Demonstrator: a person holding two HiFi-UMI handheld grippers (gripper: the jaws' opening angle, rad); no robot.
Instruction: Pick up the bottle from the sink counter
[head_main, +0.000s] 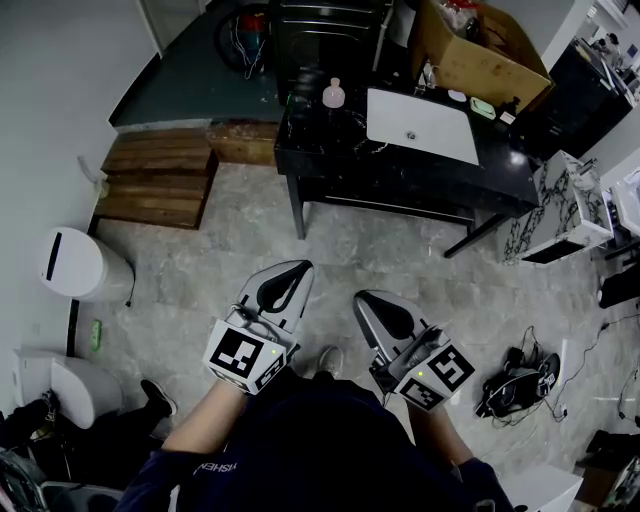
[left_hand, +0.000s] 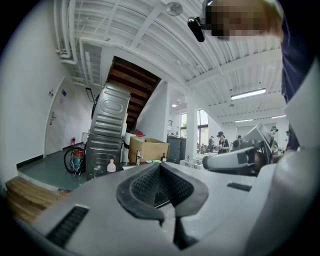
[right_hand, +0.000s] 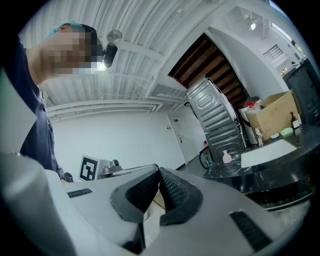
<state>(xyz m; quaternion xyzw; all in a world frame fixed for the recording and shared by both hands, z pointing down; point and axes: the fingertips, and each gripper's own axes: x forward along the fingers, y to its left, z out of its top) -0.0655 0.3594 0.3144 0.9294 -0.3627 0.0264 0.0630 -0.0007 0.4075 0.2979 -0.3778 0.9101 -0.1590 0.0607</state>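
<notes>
Standing at far left on the grey floor (head_main: 300, 270) is a white bin (head_main: 75, 265). Beyond it, a low wooden platform (head_main: 160, 172) lies against the wall.

Left tool (head_main: 297, 268): held low in front of the person, pointing level toward the tabletop (head_main: 400, 172). In its own view the left tool (left_hand: 160, 165) has its ribbed pads pressed together at the tips, with nothing between them.

Bottle (head_main: 333, 94): small, pale, with a pinkish cap, upright near the left rear corner of the black tabletop and just left of the white basin (head_main: 420, 125). It is well apart from both tools. The left gripper view shows the bottle (left_hand: 111, 166) in the distance, left of the jaws. The right gripper view shows the bottle (right_hand: 227, 157) right of the jaws.

Right tool (head_main: 366, 298): beside the left one, apart from it, also level. Its own view shows the right tool (right_hand: 159, 170) with pads together, gripping nothing.

Cardboard box (head_main: 480, 50): open, behind the basin at the right rear.
</notes>
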